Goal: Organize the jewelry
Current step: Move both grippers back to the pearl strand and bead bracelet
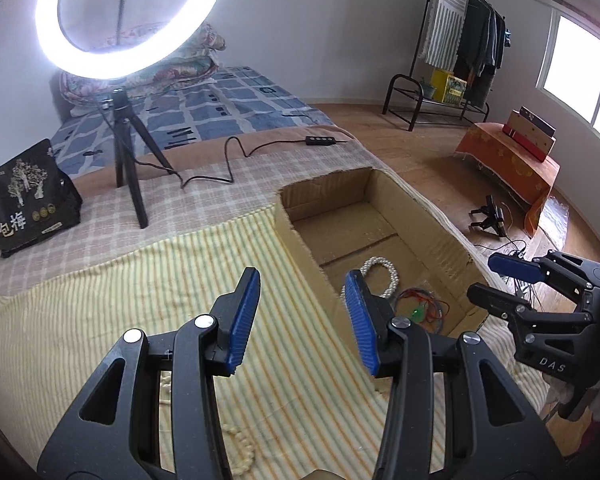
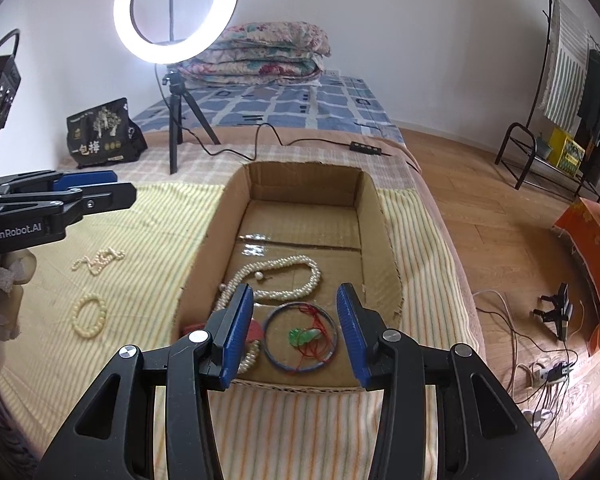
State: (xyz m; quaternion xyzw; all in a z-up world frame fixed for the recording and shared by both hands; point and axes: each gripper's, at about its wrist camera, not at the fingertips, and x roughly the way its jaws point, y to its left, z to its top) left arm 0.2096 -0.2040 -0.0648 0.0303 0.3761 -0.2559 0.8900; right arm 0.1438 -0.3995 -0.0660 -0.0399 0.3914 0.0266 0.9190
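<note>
1. The cardboard box [image 2: 380,240] sits open-topped on the striped cloth [image 2: 160,220] spread over the bed, with a ring light [image 2: 176,12] on a tripod beyond it.
2. The right gripper [image 2: 296,332] hangs over the near end of the box, jaws partly open with nothing between the pads. The left gripper [image 1: 304,320] hangs over the cloth just beside the box's left wall, jaws likewise partly open and empty.
3. Already in the box: a long pearl necklace [image 2: 296,276] looped across the floor, a thin blue bangle [image 2: 300,338] at the near wall, and inside it a small green pendant [image 2: 304,336] on a red cord.
4. Still out on the cloth, left of the box: a tangled pearl strand [image 2: 98,260] and, nearer the camera, a small bead bracelet [image 2: 89,315]. Those 2 look like the remaining work.
5. Handling, as a judgement: both pieces are light and limp, so they will sag and swing once lifted. The beads are smooth and round, likely to slip from flat pads; pinch across several beads at once, or close on a bunched part of the strand. The bracelet is best taken across 1 side of its ring. Strings may snap if snagged.
</note>
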